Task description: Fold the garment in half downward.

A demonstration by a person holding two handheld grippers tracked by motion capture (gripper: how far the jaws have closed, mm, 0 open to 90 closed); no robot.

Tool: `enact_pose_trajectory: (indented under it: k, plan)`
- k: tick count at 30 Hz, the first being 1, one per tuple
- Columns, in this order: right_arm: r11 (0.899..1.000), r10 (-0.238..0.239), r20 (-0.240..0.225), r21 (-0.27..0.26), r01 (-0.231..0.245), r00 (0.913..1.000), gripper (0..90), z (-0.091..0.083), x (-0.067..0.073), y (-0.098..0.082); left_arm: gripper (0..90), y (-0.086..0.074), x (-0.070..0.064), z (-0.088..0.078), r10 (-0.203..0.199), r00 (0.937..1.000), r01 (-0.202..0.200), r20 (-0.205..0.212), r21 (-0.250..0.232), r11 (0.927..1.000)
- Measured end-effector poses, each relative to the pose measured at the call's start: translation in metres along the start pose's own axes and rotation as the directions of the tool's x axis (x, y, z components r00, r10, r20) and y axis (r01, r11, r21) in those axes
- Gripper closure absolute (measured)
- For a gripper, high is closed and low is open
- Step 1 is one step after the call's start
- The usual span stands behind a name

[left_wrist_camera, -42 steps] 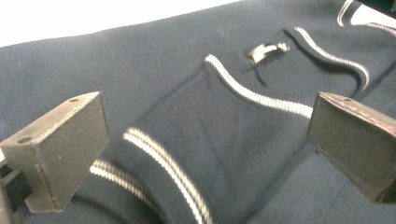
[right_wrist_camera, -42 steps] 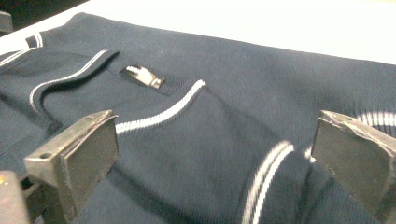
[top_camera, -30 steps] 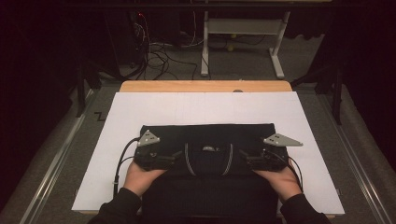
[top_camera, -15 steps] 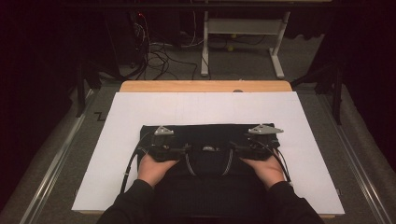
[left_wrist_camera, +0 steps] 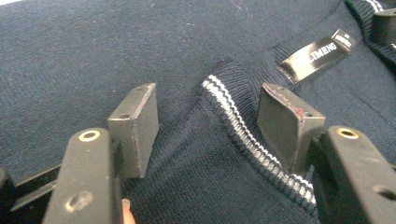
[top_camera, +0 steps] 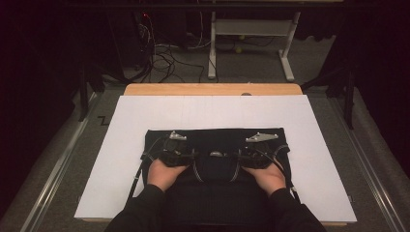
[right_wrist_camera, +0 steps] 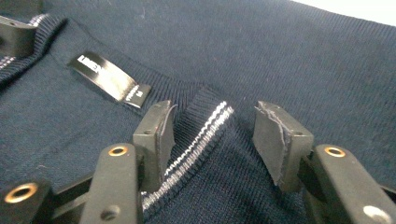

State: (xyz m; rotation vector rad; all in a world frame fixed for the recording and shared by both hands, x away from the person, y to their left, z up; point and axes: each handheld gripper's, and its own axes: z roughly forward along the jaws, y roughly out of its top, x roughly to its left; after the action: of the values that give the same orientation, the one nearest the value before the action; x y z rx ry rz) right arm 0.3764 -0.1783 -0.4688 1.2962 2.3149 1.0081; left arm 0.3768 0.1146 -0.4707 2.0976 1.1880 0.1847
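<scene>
A dark navy sweater (top_camera: 217,136) lies flat on the white sheet, its collar toward the person. My left gripper (top_camera: 178,151) (left_wrist_camera: 208,116) stands over the left side of the collar (left_wrist_camera: 243,126). Its jaws have just been closing, and the white-striped ribbing bunches up between them without being pinched. My right gripper (top_camera: 255,151) (right_wrist_camera: 215,126) straddles the right side of the collar (right_wrist_camera: 201,135) the same way, its jaws also closing. A black neck label (left_wrist_camera: 315,53) (right_wrist_camera: 109,77) lies between the two grippers.
The white sheet (top_camera: 145,116) covers a wooden table whose far edge (top_camera: 212,89) shows. Beyond it stand a white desk frame (top_camera: 251,43) and loose cables (top_camera: 164,58) on the floor. Metal rails run along both sides of the table.
Both hands moved forward and inward onto the collar and sank a little. Both pairs of jaws narrowed around the ribbing.
</scene>
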Motion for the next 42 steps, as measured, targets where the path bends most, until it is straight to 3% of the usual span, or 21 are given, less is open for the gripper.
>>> enact_pose_trajectory:
  k: [2, 11, 14, 18, 21, 26, 32, 42]
  plan:
    - [1.0, 0.003, -0.001, 0.0, -0.003, 1.0, 52.8, 0.0, 0.0, 0.0, 45.8, -0.001, -0.002, 0.0, 0.016, 0.9999, -0.016, 0.001, 0.0, 0.9999]
    - [1.0, -0.003, -0.015, -0.017, 0.003, 0.9999, 79.6, -0.004, -0.002, -0.001, 68.2, -0.003, -0.005, 0.0, 0.041, 0.9991, -0.041, 0.012, -0.004, 0.9992]
    - [0.999, -0.02, -0.01, -0.043, 0.02, 0.9998, 80.7, -0.008, -0.001, -0.002, 72.1, -0.004, -0.006, -0.003, 0.049, 0.9988, -0.049, -0.001, -0.022, 0.9986]
    - [0.995, -0.028, -0.01, -0.094, 0.027, 0.9996, 80.8, -0.016, 0.0, -0.003, 72.4, -0.007, -0.009, -0.011, 0.052, 0.9986, -0.052, -0.008, -0.084, 0.9951]
    - [0.99, -0.045, -0.014, -0.133, 0.043, 0.9989, 81.0, -0.025, 0.002, -0.006, 72.3, -0.011, -0.012, -0.02, 0.054, 0.9985, -0.053, 0.004, -0.137, 0.9891]
    - [0.984, -0.063, -0.034, -0.169, 0.057, 0.9974, 81.5, -0.038, 0.005, -0.013, 72.3, -0.019, -0.017, -0.031, 0.069, 0.9975, -0.064, 0.017, -0.184, 0.9808]
    - [0.977, -0.083, -0.078, -0.204, 0.066, 0.9935, 81.6, -0.051, 0.008, -0.025, 72.3, -0.03, -0.021, -0.038, 0.085, 0.9956, -0.075, 0.038, -0.212, 0.9743]
    - [0.967, -0.091, -0.115, -0.246, 0.061, 0.9892, 81.6, -0.063, 0.012, -0.044, 72.3, -0.047, -0.032, -0.055, 0.131, 0.9891, -0.111, 0.068, -0.238, 0.9649]
